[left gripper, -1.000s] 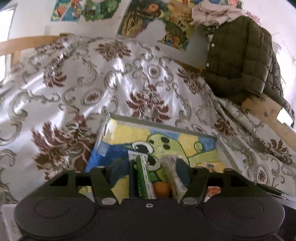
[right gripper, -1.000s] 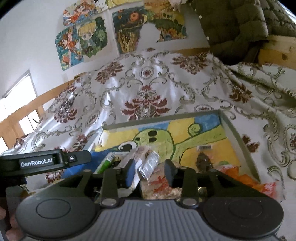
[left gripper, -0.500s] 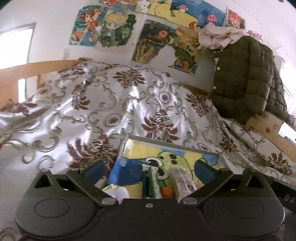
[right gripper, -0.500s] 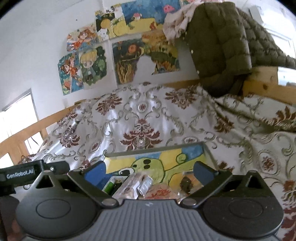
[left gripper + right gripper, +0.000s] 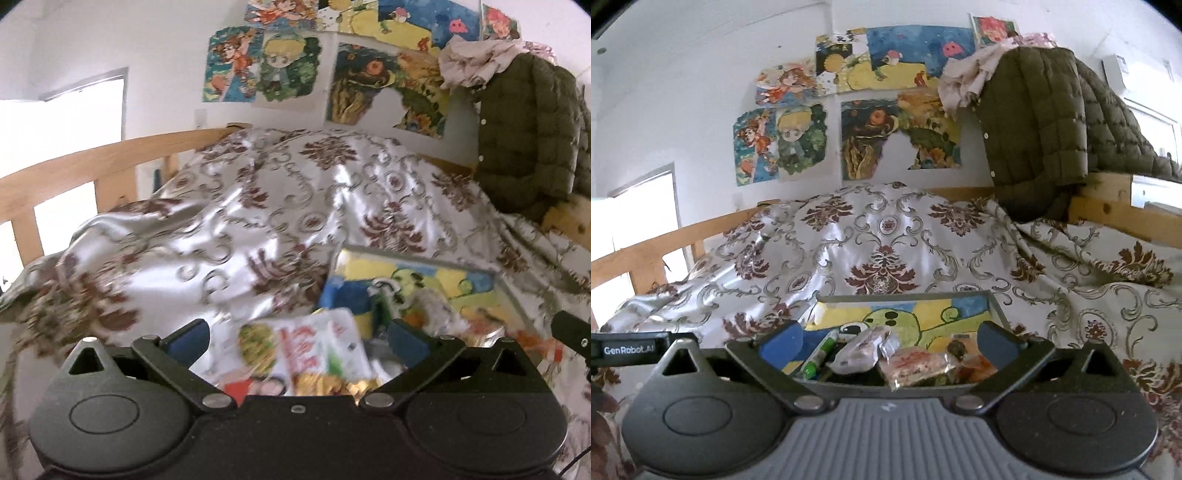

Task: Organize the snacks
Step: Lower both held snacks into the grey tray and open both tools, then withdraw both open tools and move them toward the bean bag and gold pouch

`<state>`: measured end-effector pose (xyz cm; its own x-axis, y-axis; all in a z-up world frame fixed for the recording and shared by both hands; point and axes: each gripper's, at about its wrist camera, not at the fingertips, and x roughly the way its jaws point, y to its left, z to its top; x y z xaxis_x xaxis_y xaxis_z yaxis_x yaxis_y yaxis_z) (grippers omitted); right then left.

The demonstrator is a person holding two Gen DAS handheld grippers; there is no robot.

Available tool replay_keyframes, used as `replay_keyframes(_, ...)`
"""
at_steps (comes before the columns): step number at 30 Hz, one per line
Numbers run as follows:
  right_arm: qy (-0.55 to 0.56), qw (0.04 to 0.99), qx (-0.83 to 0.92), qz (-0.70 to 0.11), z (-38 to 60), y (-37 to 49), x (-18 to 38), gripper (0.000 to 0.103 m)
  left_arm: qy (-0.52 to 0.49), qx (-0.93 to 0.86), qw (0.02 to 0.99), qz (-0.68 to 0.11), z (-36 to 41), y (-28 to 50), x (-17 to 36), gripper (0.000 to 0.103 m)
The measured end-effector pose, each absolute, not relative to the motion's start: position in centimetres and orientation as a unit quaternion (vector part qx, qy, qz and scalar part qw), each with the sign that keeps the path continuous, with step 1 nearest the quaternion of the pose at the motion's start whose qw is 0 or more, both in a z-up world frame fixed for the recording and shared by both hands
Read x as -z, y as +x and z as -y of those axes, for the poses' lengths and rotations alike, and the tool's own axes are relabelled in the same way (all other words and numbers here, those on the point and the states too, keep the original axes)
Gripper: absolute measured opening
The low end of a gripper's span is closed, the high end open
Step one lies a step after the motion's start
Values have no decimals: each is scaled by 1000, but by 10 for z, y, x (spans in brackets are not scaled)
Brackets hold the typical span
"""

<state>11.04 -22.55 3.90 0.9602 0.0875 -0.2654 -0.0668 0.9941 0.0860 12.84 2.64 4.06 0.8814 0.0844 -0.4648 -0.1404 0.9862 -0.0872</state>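
On the bed, snacks [image 5: 908,360] sit gathered in the tray [image 5: 905,297], walls keeping them together. Left tool [image 5: 295,341] and right tool [image 5: 888,341] near the tray, jaws spread, empty. Loose packet [image 5: 295,354] beside the tray, probably next.

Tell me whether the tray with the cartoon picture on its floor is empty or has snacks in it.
It has snacks in it. The grey-rimmed cartoon tray holds a green tube, a silvery wrapped packet and a clear packet of reddish snacks.

I am seeing the tray [image 5: 999,308] lying on the bedspread [image 5: 886,236], snack packets [image 5: 916,365] sitting inside it, a large packet [image 5: 295,354] lying beside its left edge, and a jacket [image 5: 1034,129] hanging behind.
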Motion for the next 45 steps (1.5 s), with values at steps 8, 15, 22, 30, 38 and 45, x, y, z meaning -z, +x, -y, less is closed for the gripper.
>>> replay_keyframes(8, 42, 983, -40, -176, 220, 78, -28, 103, -53, -87, 961, -258, -44, 85, -40, 102)
replay_keyframes(15, 29, 974, -70, -215, 203, 54, -15, 103, -41, -119, 954, -272, -52, 57, -37, 102)
replay_keyframes(22, 0, 966, -95, -241, 180, 31, -3, 103, -56, -131, 954, -262, -57, 38, -39, 102)
replay_keyframes(30, -33, 961, -107, -252, 165, 22, 3, 103, -70, -150, 948, -270, -63, 36, -40, 102)
replay_keyframes(38, -29, 957, -118, -262, 165, 26, 5, 103, -76, -138, 949, -273, -65, 39, -40, 102)
replay_keyframes(45, -25, 954, -115, -277, 166, 36, 7, 103, -52, -104, 947, -301, -65, 64, -38, 102)
